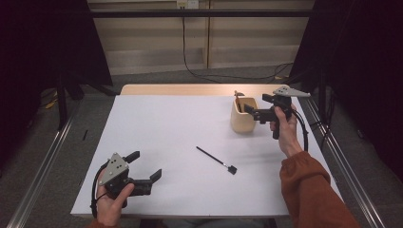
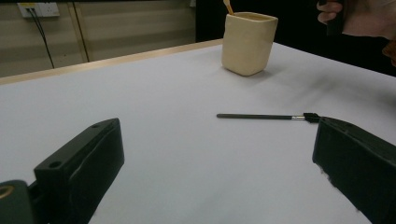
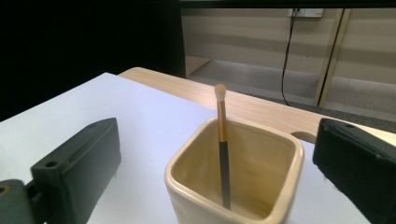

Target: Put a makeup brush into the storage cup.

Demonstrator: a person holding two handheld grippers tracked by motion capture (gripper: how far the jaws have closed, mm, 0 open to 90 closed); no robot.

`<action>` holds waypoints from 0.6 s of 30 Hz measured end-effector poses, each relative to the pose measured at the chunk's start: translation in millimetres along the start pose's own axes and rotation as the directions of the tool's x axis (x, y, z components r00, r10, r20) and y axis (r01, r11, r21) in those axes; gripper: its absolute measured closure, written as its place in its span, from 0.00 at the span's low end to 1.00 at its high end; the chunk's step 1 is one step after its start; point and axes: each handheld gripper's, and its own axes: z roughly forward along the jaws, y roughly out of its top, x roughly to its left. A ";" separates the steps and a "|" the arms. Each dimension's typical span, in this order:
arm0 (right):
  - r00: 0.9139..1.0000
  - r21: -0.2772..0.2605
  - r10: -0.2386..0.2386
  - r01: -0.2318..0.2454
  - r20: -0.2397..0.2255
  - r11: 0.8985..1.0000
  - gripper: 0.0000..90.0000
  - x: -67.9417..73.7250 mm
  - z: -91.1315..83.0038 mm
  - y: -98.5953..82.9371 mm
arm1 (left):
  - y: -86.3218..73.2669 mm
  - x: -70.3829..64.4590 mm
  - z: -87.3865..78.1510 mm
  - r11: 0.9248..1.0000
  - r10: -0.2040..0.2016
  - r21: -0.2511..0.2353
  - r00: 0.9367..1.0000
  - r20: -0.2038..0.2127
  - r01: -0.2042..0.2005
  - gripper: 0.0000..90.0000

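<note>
Open desk (image 1: pixel 157 123) lies all around the black brush (image 1: pixel 216 160); the cup (image 1: pixel 243 117) stands well apart, near the far right.

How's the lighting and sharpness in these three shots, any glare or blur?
High view: even light on the white table, dark surroundings, no glare; the black brush is small but crisp. Left gripper view: near jaws slightly soft, the cream cup casts a faint shadow. Right gripper view: the brush in the cup is sharp, the left background black.
</note>
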 end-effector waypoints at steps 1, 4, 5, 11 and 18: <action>1.000 0.001 -0.001 0.001 0.000 1.000 0.01 0.3 -1.6 -0.2 | 0.2 0.1 -0.3 1.000 0.003 0.000 1.000 -0.002 -0.003 0.02; 1.000 -0.003 -0.007 0.007 -0.005 1.000 0.01 1.4 -8.3 -3.1 | 0.2 0.1 -0.4 1.000 -0.003 -0.002 1.000 -0.004 0.002 0.02; 1.000 -0.004 -0.009 0.009 0.000 1.000 0.02 1.5 -10.5 -4.4 | 0.2 0.4 -0.6 1.000 -0.002 -0.002 1.000 -0.003 0.002 0.02; 1.000 -0.009 -0.015 0.015 0.005 1.000 0.02 1.8 -26.2 -11.2 | 0.3 1.0 -1.5 1.000 -0.001 -0.005 1.000 -0.006 0.001 0.02; 1.000 -0.017 0.000 0.000 0.008 1.000 0.02 3.7 -42.1 -16.2 | 0.1 1.4 -1.4 1.000 -0.004 -0.004 1.000 -0.007 0.004 0.02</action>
